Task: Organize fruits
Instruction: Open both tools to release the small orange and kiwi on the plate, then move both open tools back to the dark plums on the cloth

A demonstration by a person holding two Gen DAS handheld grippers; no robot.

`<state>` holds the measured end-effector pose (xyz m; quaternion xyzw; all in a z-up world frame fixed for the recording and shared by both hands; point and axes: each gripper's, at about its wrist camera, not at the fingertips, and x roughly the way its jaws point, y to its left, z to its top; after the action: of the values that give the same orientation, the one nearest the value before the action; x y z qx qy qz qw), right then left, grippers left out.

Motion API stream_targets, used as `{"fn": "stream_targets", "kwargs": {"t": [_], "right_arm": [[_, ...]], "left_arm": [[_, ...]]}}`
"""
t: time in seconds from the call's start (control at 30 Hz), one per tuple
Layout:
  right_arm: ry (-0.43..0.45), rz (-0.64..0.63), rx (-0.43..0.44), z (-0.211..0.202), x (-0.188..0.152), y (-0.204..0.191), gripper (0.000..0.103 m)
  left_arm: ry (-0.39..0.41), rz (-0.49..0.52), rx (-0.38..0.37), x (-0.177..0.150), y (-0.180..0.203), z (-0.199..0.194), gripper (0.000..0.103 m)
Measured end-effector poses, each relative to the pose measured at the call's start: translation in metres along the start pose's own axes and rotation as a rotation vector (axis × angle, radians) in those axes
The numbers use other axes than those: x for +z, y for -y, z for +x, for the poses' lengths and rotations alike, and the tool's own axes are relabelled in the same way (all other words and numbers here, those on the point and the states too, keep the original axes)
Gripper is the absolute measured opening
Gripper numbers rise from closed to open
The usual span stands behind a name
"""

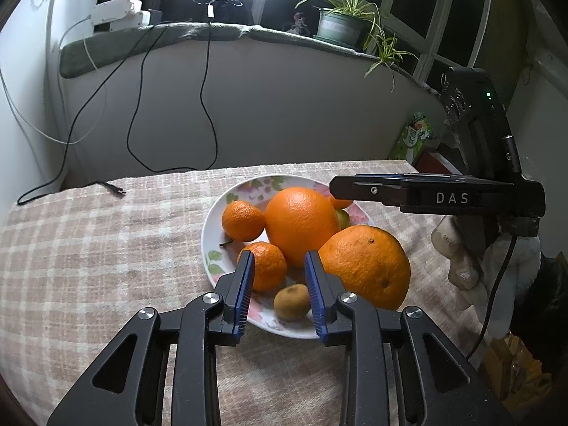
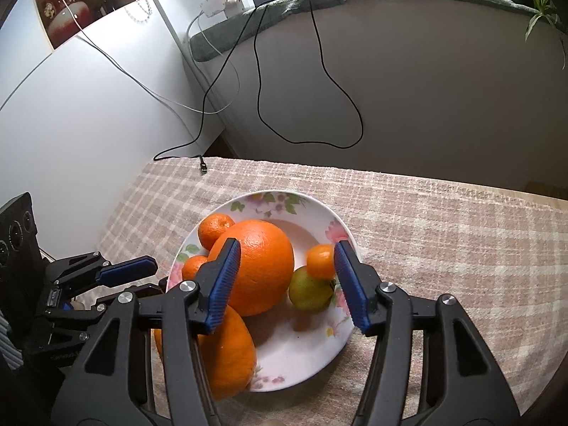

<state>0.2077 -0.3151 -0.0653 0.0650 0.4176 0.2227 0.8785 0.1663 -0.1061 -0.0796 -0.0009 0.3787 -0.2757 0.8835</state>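
A white floral plate point(image 1: 213, 220) point(image 2: 319, 220) on the checked cloth holds two large oranges point(image 1: 300, 223) point(image 1: 369, 266), several small mandarins point(image 1: 243, 220), a brown kiwi point(image 1: 291, 301) and a green fruit point(image 2: 309, 293). My left gripper point(image 1: 279, 266) is open and empty, just above the plate's near rim, with the kiwi and a mandarin point(image 1: 268, 266) between its fingers. My right gripper point(image 2: 285, 255) is open and empty over the plate, with a large orange point(image 2: 262, 266) and a small mandarin point(image 2: 319, 261) between its fingers. It shows from the side in the left wrist view point(image 1: 358, 186).
The table is covered by a pink checked cloth point(image 1: 106, 248). Black cables point(image 1: 117, 190) hang from the windowsill down to the table's far left corner. A potted plant point(image 1: 340, 25) stands on the sill. Boxes and bags point(image 1: 415, 138) lie off the table's right side.
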Motion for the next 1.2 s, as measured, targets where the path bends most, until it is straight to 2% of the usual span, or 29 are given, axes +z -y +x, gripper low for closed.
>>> {"fn": "stream_targets", "kwargs": {"t": [0.07,0.5,0.8,0.97,1.2], "right_arm": [[0.002,-0.002,0.001,-0.001,0.0,-0.001,0.058],[0.023,-0.022,-0.009,-0.011,0.001,-0.008,0.061],[0.055,-0.043,-0.024,-0.025,0.0,-0.021,0.069],[0.07,-0.073,-0.024,-0.033,-0.002,-0.038,0.07],[0.096,-0.196,-0.019,-0.044,-0.003,-0.076,0.07]], "left_arm": [[0.001,-0.002,0.001,0.0,0.0,-0.001,0.035],[0.009,0.002,0.007,0.0,0.001,-0.007,0.035],[0.025,0.007,0.014,-0.001,0.002,-0.021,0.035],[0.037,0.004,0.028,-0.006,-0.006,-0.034,0.037],[0.039,-0.04,0.074,-0.025,-0.035,-0.058,0.037]]}}
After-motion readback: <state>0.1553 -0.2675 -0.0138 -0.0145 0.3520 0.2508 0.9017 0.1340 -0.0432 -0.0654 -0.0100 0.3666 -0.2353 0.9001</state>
